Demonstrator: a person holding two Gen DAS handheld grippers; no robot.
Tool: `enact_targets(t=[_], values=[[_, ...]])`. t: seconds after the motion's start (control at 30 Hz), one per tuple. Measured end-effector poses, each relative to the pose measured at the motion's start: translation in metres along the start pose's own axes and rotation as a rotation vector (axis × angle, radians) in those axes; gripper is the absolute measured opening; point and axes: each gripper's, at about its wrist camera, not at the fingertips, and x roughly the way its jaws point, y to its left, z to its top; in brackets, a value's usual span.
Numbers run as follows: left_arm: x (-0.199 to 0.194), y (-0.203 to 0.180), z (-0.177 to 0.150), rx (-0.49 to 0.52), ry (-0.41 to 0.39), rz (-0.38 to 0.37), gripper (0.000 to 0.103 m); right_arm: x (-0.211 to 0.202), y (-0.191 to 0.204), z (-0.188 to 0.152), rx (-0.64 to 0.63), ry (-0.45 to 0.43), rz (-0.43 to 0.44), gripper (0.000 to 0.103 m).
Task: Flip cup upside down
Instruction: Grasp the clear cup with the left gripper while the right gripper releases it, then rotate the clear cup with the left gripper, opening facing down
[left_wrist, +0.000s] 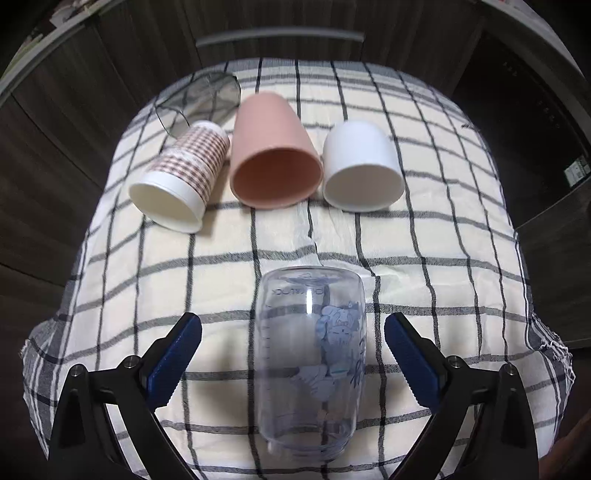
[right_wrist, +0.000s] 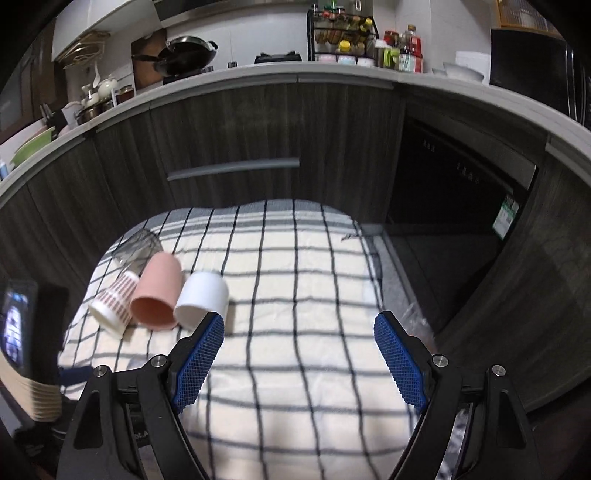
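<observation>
Left gripper (left_wrist: 293, 341) spread wide around clear glass cup (left_wrist: 309, 363) near front edge of checked cloth (left_wrist: 221, 266), not touching. Close evenly on mid-body before turning. Right gripper (right_wrist: 299, 341) released, empty.

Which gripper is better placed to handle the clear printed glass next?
Left. The clear glass sits between the open left gripper fingers; the open right gripper faces only bare checked cloth.

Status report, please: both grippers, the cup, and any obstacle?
Left gripper open, straddling clear printed cup, not touching. Right gripper open, holding nothing. Cup stands base up. Path clear.
</observation>
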Motion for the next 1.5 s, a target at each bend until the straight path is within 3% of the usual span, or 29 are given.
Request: enact_targets(t=[0.17, 0.43, 0.67, 0.8, 1.07, 1.23, 1.33, 1.5], values=[[0.013, -0.009, 0.003, 0.013, 0.053, 0.018, 0.097, 0.01, -0.006, 0.007, 0.005, -0.038, -0.003, 0.085], [0.026, -0.016, 0.016, 0.054, 0.097, 0.076, 0.091, 0.04, -0.006, 0.01, -0.001, 0.048, 0.056, 0.085], [0.043, -0.023, 0.026, 0.126, 0.203, 0.09, 0.088, 0.052, 0.001, 0.005, 0.001, 0.064, 0.094, 0.085], [0.054, -0.023, 0.028, 0.126, 0.265, 0.058, 0.073, 0.055, -0.003, 0.004, 0.032, 0.071, 0.109, 0.086], [0.053, -0.019, 0.026, 0.108, 0.253, 0.023, 0.072, 0.058, -0.007, 0.001, 0.066, 0.086, 0.118, 0.086], [0.04, -0.008, 0.02, 0.089, 0.199, 0.007, 0.072, 0.054, -0.008, -0.002, 0.087, 0.077, 0.126, 0.086], [0.022, -0.001, 0.014, 0.092, 0.119, 0.012, 0.072, 0.05, -0.008, -0.002, 0.096, 0.062, 0.128, 0.086], [-0.017, 0.012, -0.001, 0.104, -0.142, 0.006, 0.072, 0.037, -0.003, -0.003, 0.09, 0.017, 0.132, 0.086]])
